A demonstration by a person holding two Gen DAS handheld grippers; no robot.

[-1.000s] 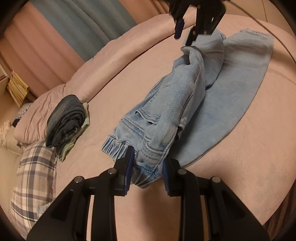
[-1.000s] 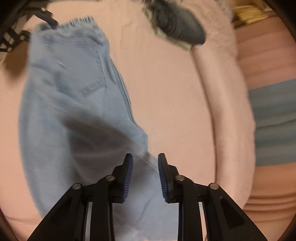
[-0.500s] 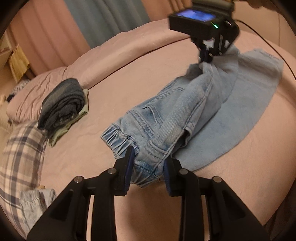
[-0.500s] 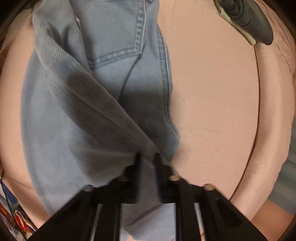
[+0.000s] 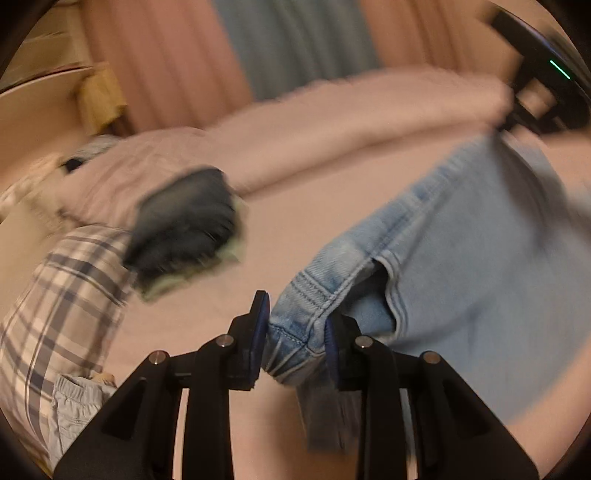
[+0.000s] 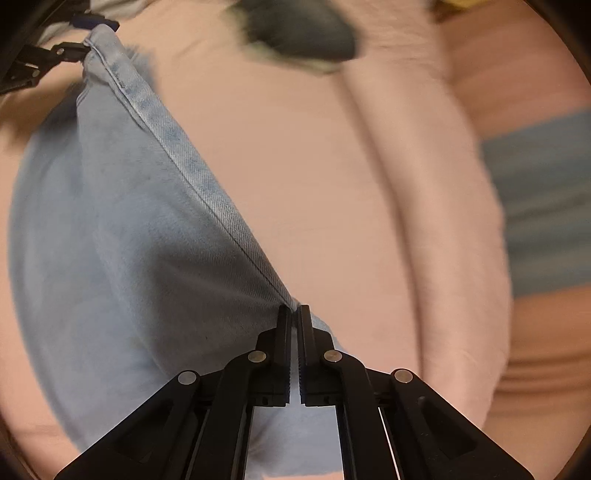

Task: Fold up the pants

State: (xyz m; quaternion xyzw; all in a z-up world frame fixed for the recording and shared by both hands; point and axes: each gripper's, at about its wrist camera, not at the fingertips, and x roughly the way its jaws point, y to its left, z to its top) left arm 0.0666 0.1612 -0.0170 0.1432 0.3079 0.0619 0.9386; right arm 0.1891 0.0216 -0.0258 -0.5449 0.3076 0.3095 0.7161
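Observation:
Light blue denim pants [image 5: 461, 258] hang stretched between my two grippers above the pink bed [image 5: 280, 236]. My left gripper [image 5: 295, 312] grips the elastic waistband corner, its jaws closing a little on the thick fabric. In the right wrist view my right gripper [image 6: 294, 310] is shut on a seam edge of the pants [image 6: 110, 240], which run taut up to the left gripper [image 6: 86, 38] at the top left. The right gripper [image 5: 535, 99] shows blurred at the top right of the left wrist view. Much of the lower fabric sags toward the bed.
A folded stack of dark jeans [image 5: 181, 225] over a pale green garment sits near the pillows, seen too as dark jeans [image 6: 303, 33]. A plaid pillow [image 5: 55, 295] and a pale garment [image 5: 74, 406] lie at the left. Pink and blue curtains [image 5: 288, 44] stand behind the bed.
The right gripper came down on the pants and shut on a seam. Both grippers lifted and pulled apart, so the crumpled pants now hang stretched between them. The left view swung and blurred.

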